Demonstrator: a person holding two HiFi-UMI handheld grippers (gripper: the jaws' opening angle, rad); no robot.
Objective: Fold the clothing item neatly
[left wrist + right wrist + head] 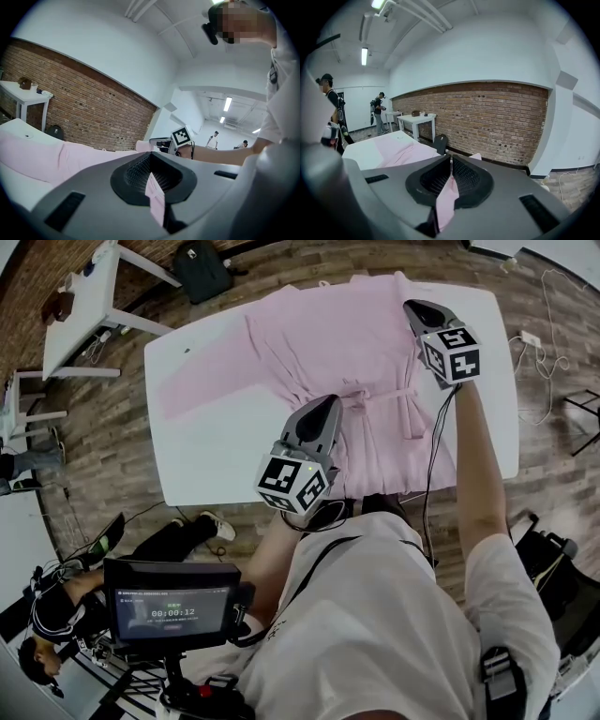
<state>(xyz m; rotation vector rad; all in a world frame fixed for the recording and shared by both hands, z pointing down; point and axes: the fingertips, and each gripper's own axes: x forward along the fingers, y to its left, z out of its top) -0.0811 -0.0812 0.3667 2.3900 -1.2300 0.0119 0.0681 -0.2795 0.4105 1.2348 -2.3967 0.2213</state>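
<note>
**Robe (319, 343) pinched at two places on the white table (216, 446)**

The white table stretches under and ahead of both my grippers. The robe lies spread flat across it, collar end away from me. One sleeve (202, 385) reaches out well to the left of my left gripper (330, 401).

That left gripper sits over the near half of the robe, just left of the tied belt (384, 395). Its jaws are pressed together on a thin pink fold (155, 197) that shows between the ribbed pads.

My right gripper (412, 307) is farther out, at the robe's right shoulder edge. Its jaws are almost together, clamping a pink strip (446, 197) of the same cloth that hangs down between them.

Far off to the left of the left gripper, past the table's corner, stand a small side table (89, 292) and a black backpack (200, 270).
</note>
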